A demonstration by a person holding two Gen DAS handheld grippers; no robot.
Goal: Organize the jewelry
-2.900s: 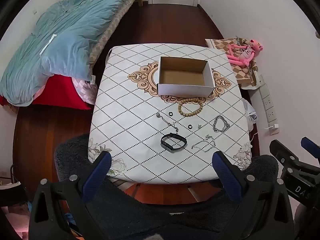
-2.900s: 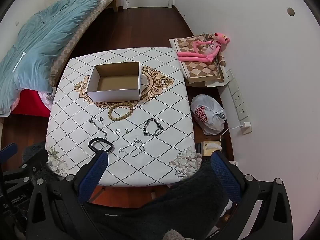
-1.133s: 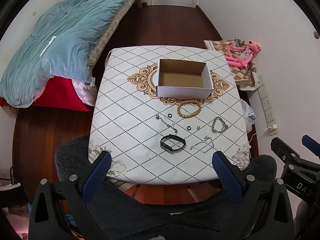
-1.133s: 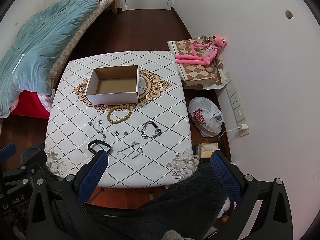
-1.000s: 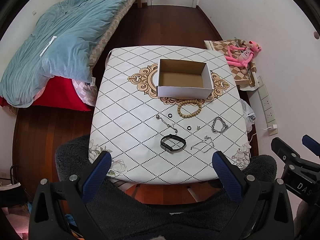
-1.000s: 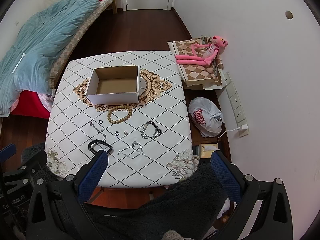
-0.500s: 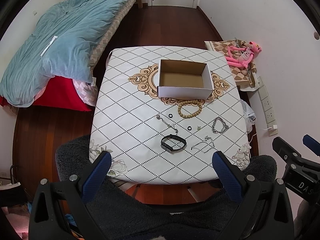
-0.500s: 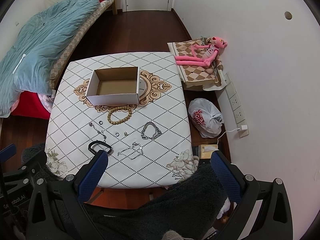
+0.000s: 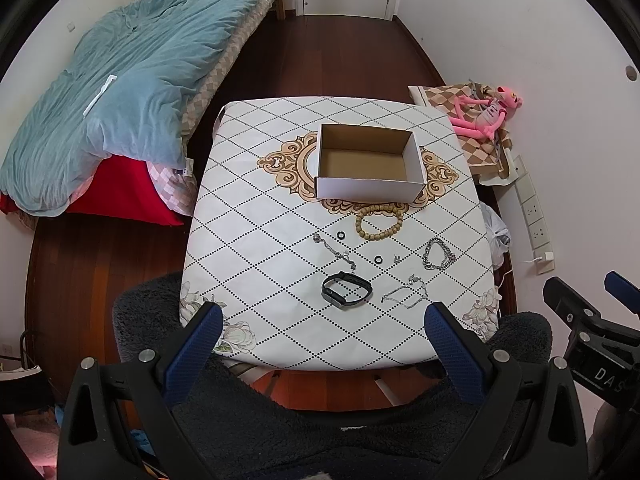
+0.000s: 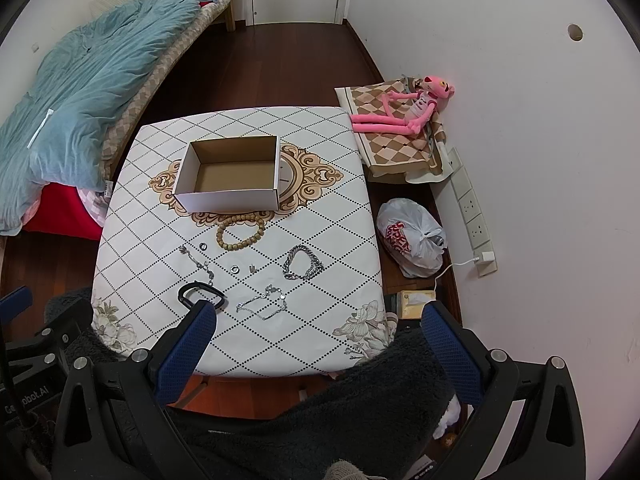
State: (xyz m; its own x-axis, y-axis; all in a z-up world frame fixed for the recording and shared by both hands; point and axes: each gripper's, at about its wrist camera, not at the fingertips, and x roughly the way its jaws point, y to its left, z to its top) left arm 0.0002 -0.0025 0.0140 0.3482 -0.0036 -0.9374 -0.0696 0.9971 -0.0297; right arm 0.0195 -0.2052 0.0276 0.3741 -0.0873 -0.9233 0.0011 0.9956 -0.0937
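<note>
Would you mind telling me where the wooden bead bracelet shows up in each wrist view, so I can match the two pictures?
Left wrist view: the wooden bead bracelet lies right of centre on the table, just in front of the cardboard box.
Right wrist view: the wooden bead bracelet lies left of centre, again just in front of the cardboard box.
Shared landmark: the open cardboard box directly behind it.

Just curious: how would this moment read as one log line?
box empty | jewelry on table | left tongs open | right tongs open
</note>
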